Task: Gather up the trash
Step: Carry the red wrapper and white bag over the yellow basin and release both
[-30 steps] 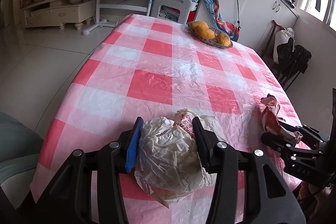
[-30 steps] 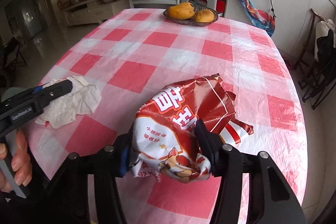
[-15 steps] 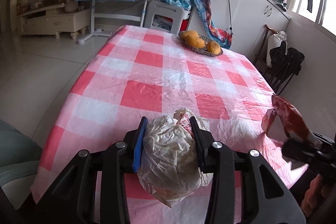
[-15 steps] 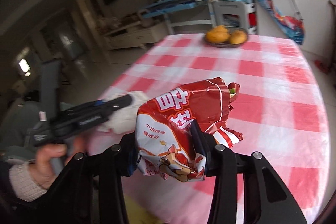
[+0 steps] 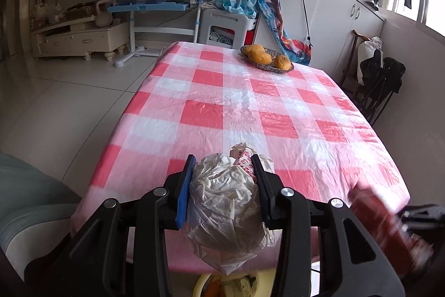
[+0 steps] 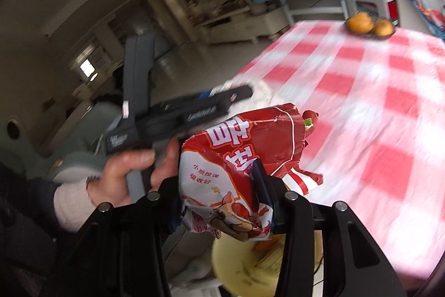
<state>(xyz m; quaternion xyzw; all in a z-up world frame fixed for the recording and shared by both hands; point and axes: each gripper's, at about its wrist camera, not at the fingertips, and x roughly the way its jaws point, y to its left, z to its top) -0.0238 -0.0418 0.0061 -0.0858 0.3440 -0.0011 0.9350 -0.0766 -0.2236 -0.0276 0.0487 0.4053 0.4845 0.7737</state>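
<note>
Crinkled white wrapper [image 5: 225, 202], glossy red bag [image 6: 239, 171]

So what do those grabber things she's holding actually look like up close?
Each is a black plastic tool with two angular arms joined by silver bolts. The left gripper has a blue pad on one finger. Seen from the right gripper, the left one has a grey pistol-style handle, white lettering along its black body and a small label. The hand on it is bare, with a cream knitted cuff under a dark sleeve.
</note>
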